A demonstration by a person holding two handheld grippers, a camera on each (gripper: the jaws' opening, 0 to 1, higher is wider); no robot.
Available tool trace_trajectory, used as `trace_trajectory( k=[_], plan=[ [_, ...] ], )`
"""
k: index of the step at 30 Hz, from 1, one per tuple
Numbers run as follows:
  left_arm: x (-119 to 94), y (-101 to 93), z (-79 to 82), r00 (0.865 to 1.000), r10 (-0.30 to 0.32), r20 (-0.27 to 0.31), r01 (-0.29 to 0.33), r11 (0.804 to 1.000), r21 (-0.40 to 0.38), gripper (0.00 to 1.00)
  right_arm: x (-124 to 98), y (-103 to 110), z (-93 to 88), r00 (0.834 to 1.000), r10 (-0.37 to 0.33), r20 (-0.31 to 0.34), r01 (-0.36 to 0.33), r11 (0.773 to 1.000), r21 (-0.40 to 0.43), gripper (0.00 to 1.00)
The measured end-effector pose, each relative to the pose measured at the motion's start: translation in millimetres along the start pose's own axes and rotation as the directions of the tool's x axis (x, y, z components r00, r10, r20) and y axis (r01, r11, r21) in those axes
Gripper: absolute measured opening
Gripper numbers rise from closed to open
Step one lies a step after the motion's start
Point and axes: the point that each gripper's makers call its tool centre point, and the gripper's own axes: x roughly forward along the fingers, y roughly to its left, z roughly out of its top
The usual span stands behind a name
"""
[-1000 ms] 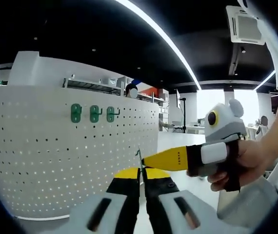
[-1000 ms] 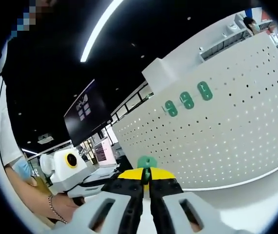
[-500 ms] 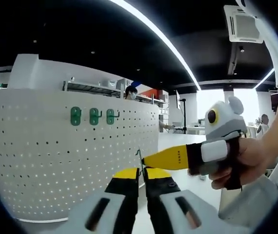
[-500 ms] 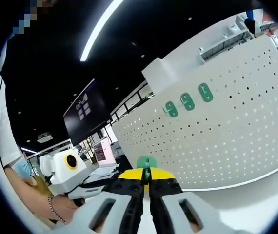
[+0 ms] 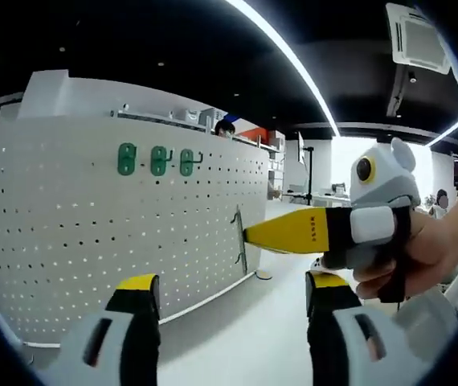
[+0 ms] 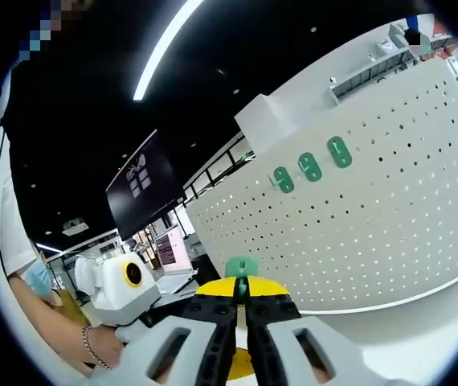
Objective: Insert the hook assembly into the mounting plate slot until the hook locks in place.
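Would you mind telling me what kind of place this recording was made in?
Probably an open-plan office or lab: a white pegboard wall carrying green hooks, long ceiling light strips beside a ceiling air unit, and a dark wall screen over desks.

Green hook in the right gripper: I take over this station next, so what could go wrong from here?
1. The green hook is pinched only at the jaw tips of the right gripper. The left gripper is open and holds nothing, so the hook may twist or slip on contact.
2. The hook hangs short of the pegboard, where three mounted hooks sit close together; a misaimed push could bump one.
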Motion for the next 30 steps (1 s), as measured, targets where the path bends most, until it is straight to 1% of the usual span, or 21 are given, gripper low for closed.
trace_trajectory(
  k=[2, 4, 6, 9, 10, 11, 12, 13, 14, 16, 17, 19, 24, 26, 30],
  plan=[
    [0, 0.5, -0.5, 1.0, 0.004, -0.003, -0.004, 1.0, 0.002, 0.83, 0, 0, 0.4, 1.0, -0.001, 0.001, 0.001, 1.0, 0.002, 0.0],
    [0, -0.3, -0.6, 1.0, 0.002, -0.008, -0.002, 1.0, -0.005, 0.82, 0, 0, 0.3, 1.0, -0.001, 0.001, 0.001, 1.0, 0.001, 0.0],
    [0, 0.8, 0.0, 1.0, 0.006, -0.005, -0.006, 1.0, 0.005, 0.82, 0, 0, -0.3, 1.0, -0.001, -0.002, 0.001, 1.0, 0.003, 0.0],
    [0, 1.2, -0.7, 1.0, 0.002, -0.008, -0.002, 1.0, -0.009, 0.8, 1, 0, -0.8, 1.0, 0.0, -0.004, 0.0, 1.0, -0.001, 0.0],
    [0, 0.8, -1.5, 1.0, -0.001, -0.012, 0.001, 1.0, -0.012, 0.78, 1, 0, -1.0, 1.0, -0.004, -0.009, 0.004, 1.0, -0.018, 0.0],
    [0, 0.8, -1.9, 1.0, 0.0, -0.016, 0.0, 1.0, -0.011, 0.78, 1, -3, -1.9, 0.999, -0.027, -0.033, 0.023, 0.993, -0.113, 0.0],
    [0, 0.9, -2.0, 1.0, 0.001, -0.017, -0.001, 1.0, -0.009, 0.78, 1, -2, -1.5, 0.999, -0.033, -0.04, 0.026, 0.986, -0.164, 0.0],
    [0, 0.9, -2.1, 1.0, -0.001, -0.016, 0.001, 1.0, -0.008, 0.77, 1, -3, -0.7, 0.998, -0.054, -0.038, 0.045, 0.978, -0.203, 0.0],
    [0, 0.8, -2.2, 1.0, -0.002, -0.016, 0.002, 1.0, -0.009, 0.77, 1, -7, -3.5, 0.994, -0.089, -0.063, 0.069, 0.96, -0.27, 0.0],
    [0, 1.2, -3.0, 1.0, -0.002, -0.018, 0.002, 1.0, -0.011, 0.77, 2, -7, -3.8, 0.992, -0.108, -0.072, 0.077, 0.937, -0.341, 0.0],
    [0, 1.5, -3.5, 1.0, -0.002, -0.021, 0.001, 1.0, -0.011, 0.76, 2, -6, -4.2, 0.991, -0.112, -0.074, 0.079, 0.931, -0.357, 0.0],
    [0, 1.3, -3.5, 1.0, -0.002, -0.019, 0.002, 1.0, -0.013, 0.76, 2, -5, -4.9, 0.992, -0.098, -0.073, 0.068, 0.938, -0.339, 0.0],
    [-1, 1.6, -3.2, 1.0, -0.002, -0.016, 0.001, 1.0, -0.017, 0.76, 3, -8, -2.7, 0.992, -0.107, -0.07, 0.077, 0.938, -0.337, 0.0],
    [-1, 2.0, -3.2, 1.0, 0.0, -0.015, 0.0, 1.0, -0.011, 0.76, 3, -11, 3.7, 0.992, -0.111, -0.058, 0.086, 0.94, -0.329, 0.0],
    [-2, 5.2, -2.7, 1.0, 0.011, -0.011, -0.011, 1.0, -0.017, 0.76, 5, -24, 18.9, 0.988, -0.149, -0.034, 0.13, 0.934, -0.333, 0.0]
  ],
)
